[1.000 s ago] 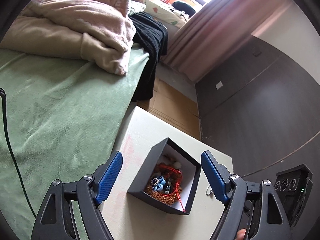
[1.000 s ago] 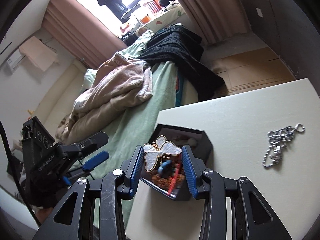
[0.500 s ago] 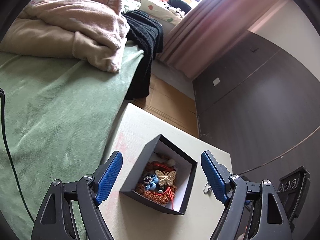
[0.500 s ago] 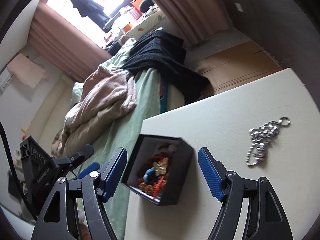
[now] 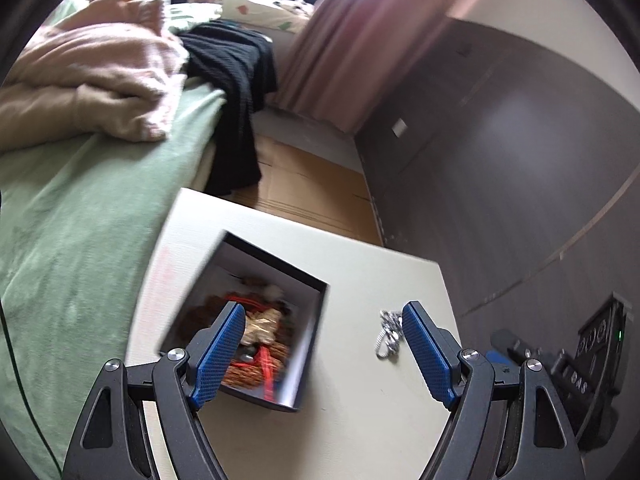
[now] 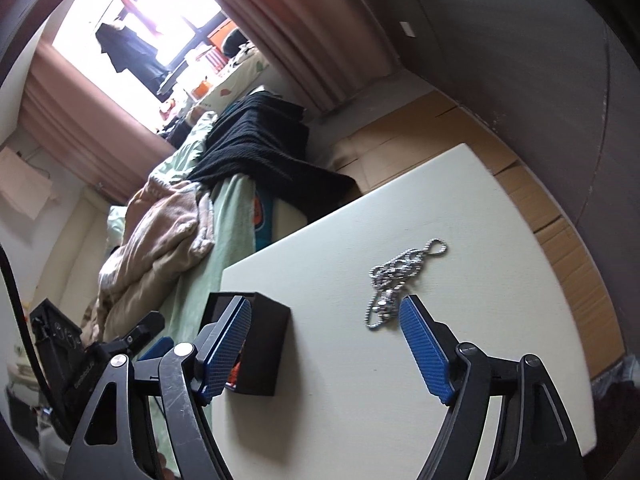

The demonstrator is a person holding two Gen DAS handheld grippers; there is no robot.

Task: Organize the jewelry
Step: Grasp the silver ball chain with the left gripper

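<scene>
A black open box [image 5: 308,344] sits on the cream table [image 5: 360,420] near its left edge. It holds red cord, brown beads and a pale butterfly brooch [image 5: 262,326]. A silver ball chain [image 5: 389,334] lies loose on the table right of the box; it also shows in the right wrist view [image 6: 394,280]. My left gripper [image 5: 324,352] is open and empty, above the box's right wall. My right gripper [image 6: 324,344] is open and empty, between the box [image 6: 264,352] and the chain, its right finger near the chain's lower end.
A green bed [image 5: 68,232] with a pink blanket [image 5: 100,76] and a black garment [image 5: 236,92] borders the table's left side. Cardboard [image 5: 312,196] covers the floor behind. A dark wall [image 5: 500,160] stands to the right.
The right gripper opened and let the butterfly brooch drop into the box, then swung right toward the chain. The left gripper also shifted right, bringing the chain into its view.
</scene>
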